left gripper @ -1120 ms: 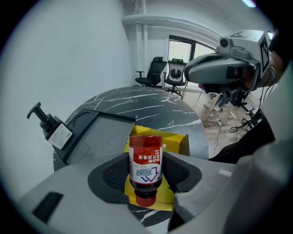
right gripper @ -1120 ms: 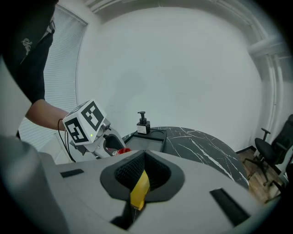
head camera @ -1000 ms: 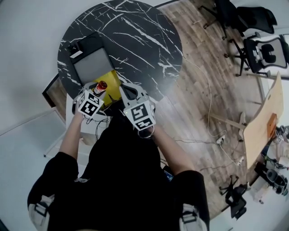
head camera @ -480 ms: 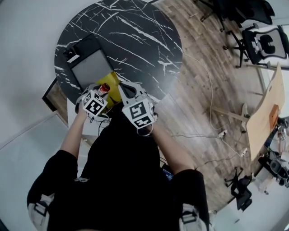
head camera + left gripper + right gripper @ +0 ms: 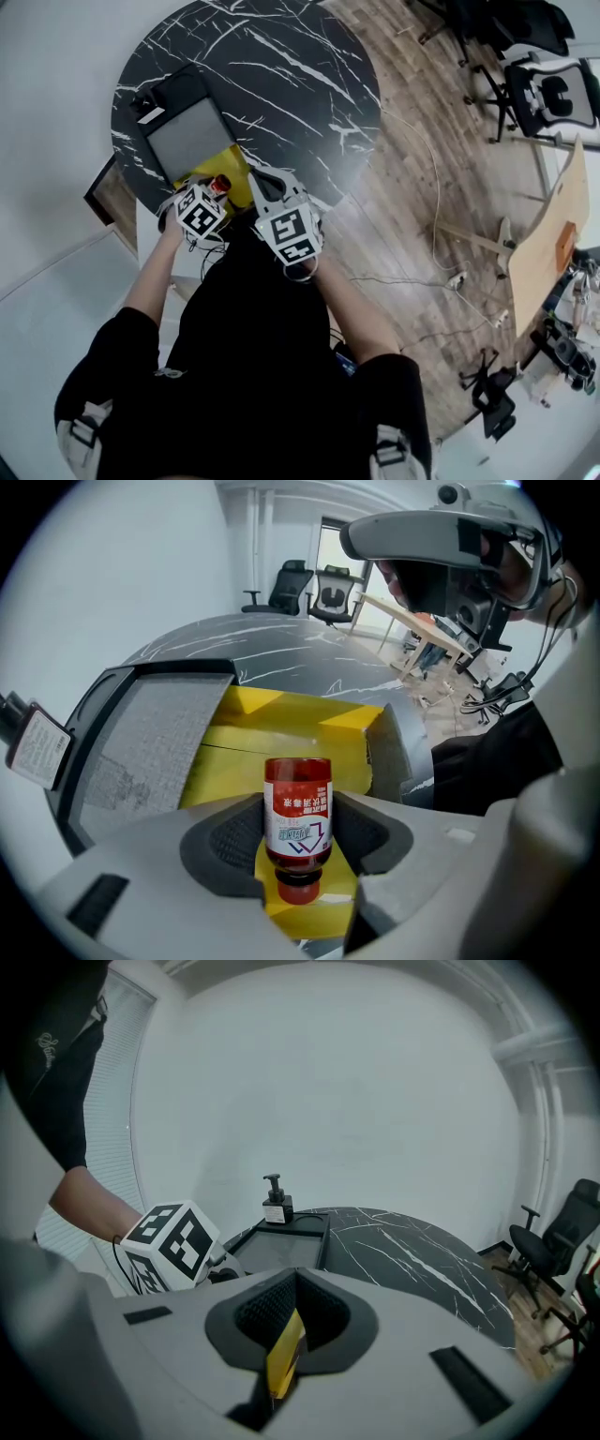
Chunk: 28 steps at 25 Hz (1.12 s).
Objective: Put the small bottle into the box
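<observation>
- Head view: both bare forearms reach forward from the bottom of the frame and meet at the near edge of the round black marbled surface. The left tool and the right tool sit side by side over the open yellow box. The red end of the small bottle shows just above the left tool's marker cube. A grey tray lies above the box.
- Left gripper view: the left tool is clamped on the small bottle at its sides. The bottle's long axis runs along the jaws, cap toward the camera and base toward the box, which lies open just beyond it. The tray is at the left.
- Right gripper view: the right tool is closed on a thin yellow flap, pinched edge-on. The left tool's marker cube is at centre left. A pump bottle stands at the tray's far end.
</observation>
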{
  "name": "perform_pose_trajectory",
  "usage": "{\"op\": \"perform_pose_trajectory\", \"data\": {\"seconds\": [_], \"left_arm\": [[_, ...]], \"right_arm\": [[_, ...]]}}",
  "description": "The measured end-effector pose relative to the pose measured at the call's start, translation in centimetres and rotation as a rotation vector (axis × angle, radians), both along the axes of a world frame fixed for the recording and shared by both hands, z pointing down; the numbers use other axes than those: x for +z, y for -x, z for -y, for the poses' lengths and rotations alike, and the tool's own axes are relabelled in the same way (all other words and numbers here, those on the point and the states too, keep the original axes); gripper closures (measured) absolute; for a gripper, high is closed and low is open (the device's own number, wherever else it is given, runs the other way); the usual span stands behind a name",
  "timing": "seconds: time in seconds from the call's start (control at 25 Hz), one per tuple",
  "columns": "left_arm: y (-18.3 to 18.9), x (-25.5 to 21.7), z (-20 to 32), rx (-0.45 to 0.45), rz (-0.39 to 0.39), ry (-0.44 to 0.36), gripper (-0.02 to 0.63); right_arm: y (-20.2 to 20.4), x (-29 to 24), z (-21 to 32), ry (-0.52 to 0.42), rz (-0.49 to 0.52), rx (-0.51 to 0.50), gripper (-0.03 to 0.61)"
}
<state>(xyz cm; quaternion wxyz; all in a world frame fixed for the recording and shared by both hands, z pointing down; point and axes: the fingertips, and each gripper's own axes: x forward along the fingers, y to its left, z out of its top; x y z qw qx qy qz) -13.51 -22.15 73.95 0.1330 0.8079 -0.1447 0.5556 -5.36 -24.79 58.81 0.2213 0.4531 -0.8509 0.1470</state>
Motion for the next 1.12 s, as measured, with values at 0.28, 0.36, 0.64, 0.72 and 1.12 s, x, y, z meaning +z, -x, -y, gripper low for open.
{"op": "perform_pose_trajectory", "data": {"seconds": [0.28,0.36,0.64,0.72,1.12], "left_arm": [[0.0,0.1,-0.9,-0.028,0.02,0.0,0.399],[0.0,0.1,-1.2,-0.038,0.032,-0.004,0.399],[-0.8,0.6,-1.9,-0.06,0.063,-0.024,0.399],[-1.1,0.6,-2.0,-0.072,0.067,-0.032,0.399],[-1.7,-0.8,-1.9,-0.124,0.065,-0.109,0.399]], "right_arm": [[-1.0,-0.4,-0.7,-0.003,0.011,-0.008,0.583],[-1.3,-0.6,-1.0,-0.004,0.016,-0.012,0.583],[-2.9,-0.7,-2.2,-0.004,0.028,-0.016,0.583],[-3.6,-0.8,-2.5,-0.005,0.031,-0.013,0.583],[-4.8,-1.4,-4.2,-0.009,0.05,-0.029,0.583]]}}
